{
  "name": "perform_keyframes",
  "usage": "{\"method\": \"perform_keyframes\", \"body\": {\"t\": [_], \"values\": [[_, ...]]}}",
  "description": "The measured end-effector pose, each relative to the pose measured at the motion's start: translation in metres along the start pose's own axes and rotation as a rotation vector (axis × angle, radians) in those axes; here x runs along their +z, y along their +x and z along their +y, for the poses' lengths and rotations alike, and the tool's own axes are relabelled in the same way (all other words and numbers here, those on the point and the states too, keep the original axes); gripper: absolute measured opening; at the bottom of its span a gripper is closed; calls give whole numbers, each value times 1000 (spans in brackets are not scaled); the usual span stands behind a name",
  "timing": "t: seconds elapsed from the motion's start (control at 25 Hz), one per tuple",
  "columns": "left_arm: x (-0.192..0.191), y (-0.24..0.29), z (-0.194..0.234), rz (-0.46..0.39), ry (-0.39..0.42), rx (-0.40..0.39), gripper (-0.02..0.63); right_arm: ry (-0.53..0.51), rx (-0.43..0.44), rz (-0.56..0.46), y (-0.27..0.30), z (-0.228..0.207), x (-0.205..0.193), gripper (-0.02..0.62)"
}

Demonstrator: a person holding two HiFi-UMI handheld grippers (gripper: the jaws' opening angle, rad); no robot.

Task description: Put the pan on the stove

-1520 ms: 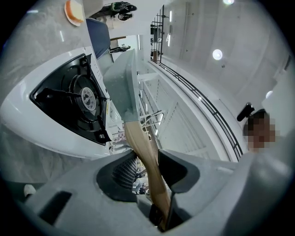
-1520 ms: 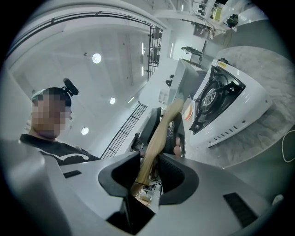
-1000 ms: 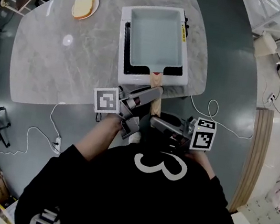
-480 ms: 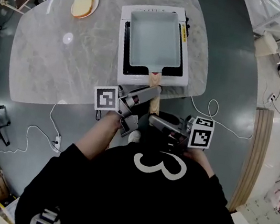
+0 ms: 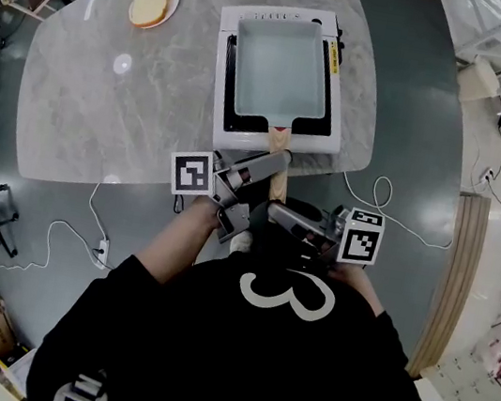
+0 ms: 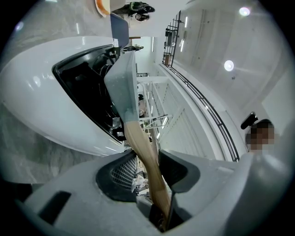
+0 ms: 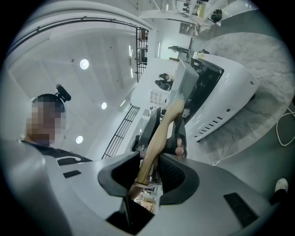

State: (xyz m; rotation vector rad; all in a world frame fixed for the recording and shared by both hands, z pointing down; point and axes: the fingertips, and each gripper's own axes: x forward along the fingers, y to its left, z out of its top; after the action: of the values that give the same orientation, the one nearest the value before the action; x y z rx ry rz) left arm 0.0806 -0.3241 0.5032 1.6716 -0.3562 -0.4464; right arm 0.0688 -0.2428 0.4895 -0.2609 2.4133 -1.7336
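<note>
Head view. Pan (image 5: 281, 62) sits flat on the stove (image 5: 317, 142), ahead of both grippers. The stove stands on the table (image 5: 102, 122). The handle (image 5: 278, 176) runs back from the pan past the table edge towards the person. Left gripper (image 5: 274, 163) comes in from the left and crosses the handle at its middle. Right gripper (image 5: 277, 214) comes in from the right at the handle's near end, just behind the left one. Bread (image 5: 151, 5) on a plate (image 5: 172, 8) lies far ahead and to the left of the left gripper.

Left gripper view. Camera is rolled, so the table (image 6: 27, 152) is on the left side. The 2 jaws of the left gripper (image 6: 147, 159) stand part-way apart and are closed on the handle (image 6: 143, 147), with both tips touching it. A sliver of gap shows beside the left pad, deeper in. Pan (image 6: 122, 87) is seen edge-on straight ahead, on the stove (image 6: 55, 106).

Right gripper view. The jaws of the right gripper (image 7: 148, 159) are narrower and clamp the handle (image 7: 161, 129) near its end. The handle tip sits inside the jaws. Ahead along the handle, the left gripper's 2 jaws flank it. Beyond them the pan (image 7: 186, 87) rests on the stove (image 7: 226, 97).
</note>
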Motion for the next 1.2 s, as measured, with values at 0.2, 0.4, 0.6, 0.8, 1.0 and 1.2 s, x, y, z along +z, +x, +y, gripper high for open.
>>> {"method": "perform_keyframes", "body": {"t": [0.2,0.4,0.6,0.8,1.0,1.2], "values": [[-1,-1,-1,-7,-17,-16,156,35,4,-22,1,0,0,110],[-1,-1,-2,0,-10,-9,160,40,11,-30,2,2,-1,110],[0,-1,-1,-8,1,-2,162,18,2,-40,2,3,-2,110],[-2,-4,-1,-13,-7,-9,167,5,-25,-63,2,0,1,115],[-7,-10,-2,-32,5,-10,199,-43,-75,-67,1,-2,4,135],[-6,-23,-6,-57,20,-9,216,-114,-148,-77,-6,-4,7,180]]}}
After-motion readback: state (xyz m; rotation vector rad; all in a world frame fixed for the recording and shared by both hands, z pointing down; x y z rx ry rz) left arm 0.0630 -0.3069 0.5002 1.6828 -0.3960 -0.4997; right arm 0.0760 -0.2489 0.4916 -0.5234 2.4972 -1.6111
